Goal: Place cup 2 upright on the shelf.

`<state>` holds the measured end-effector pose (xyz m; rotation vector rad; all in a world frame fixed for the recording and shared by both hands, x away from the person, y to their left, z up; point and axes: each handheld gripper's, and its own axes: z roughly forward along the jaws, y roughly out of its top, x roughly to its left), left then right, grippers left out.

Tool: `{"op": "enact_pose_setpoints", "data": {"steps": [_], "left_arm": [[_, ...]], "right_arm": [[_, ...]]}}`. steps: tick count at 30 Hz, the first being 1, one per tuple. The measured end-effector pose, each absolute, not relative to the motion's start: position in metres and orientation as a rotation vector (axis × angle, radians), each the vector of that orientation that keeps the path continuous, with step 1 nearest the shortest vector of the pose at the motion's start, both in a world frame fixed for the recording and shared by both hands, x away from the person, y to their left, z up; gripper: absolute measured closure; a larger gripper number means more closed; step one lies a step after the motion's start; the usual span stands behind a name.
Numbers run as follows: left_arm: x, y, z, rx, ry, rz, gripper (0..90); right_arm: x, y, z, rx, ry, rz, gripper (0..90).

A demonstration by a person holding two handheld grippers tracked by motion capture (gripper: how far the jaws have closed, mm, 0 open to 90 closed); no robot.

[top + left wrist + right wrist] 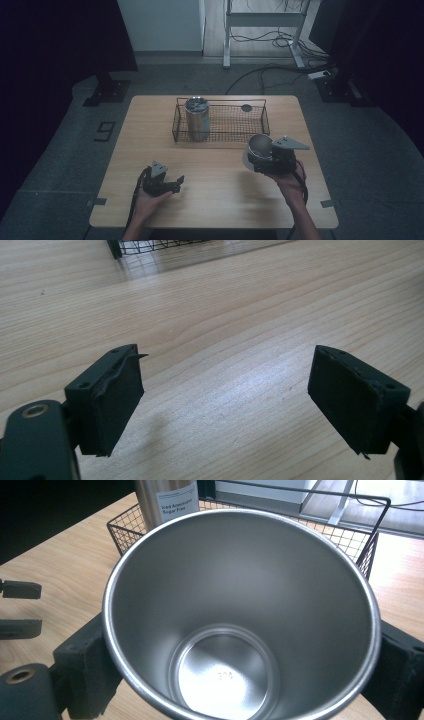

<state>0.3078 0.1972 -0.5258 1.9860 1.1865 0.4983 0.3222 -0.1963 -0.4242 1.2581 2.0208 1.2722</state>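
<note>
High view: wooden surface [215, 200] carrying one black wire basket [220, 121] toward the far edge, open-topped for loading from above. Inside the basket, at its left end, one upright steel tumbler with lid [197, 119], plus one small dark disc [246, 107] near the far right corner, possibly a loose lid. In front of the basket's right end, one open steel cup [259, 145], clamped in the right hand-held gripper [267, 159] and carried just clear of the basket rim, presumably on its way in or out. Left hand-held gripper [176, 183] resting low near the front left of the surface, well apart from basket and cup, apparently idle. Left gripper view: two black padded jaws spread wide, nothing between them, bare wood grain beneath; one corner of the basket [150, 245] at the top edge. Right gripper view: cup [240, 615] seen mouth-on, empty, a faint stamped mark on its base; jaws closed against opposite sides of its wall, a grip suited to keeping the mouth free. Behind the cup, the basket [372, 545] and the labelled tumbler [167, 500]; at far left, the other gripper's jaws [20, 607], parted. Count: hand-held grippers, two; steel vessels, two; baskets, one; discs, one.
</note>
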Motion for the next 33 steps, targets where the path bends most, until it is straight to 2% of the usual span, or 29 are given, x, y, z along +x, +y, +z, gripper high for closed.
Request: {"op": "enact_pose_setpoints", "data": {"steps": [33], "left_arm": [[0.306,0.194,-0.527,2.003,1.176,0.492,14.6]], "right_arm": [[0.361,-0.187,-0.393,1.223,2.023,1.263,7.5]]}}
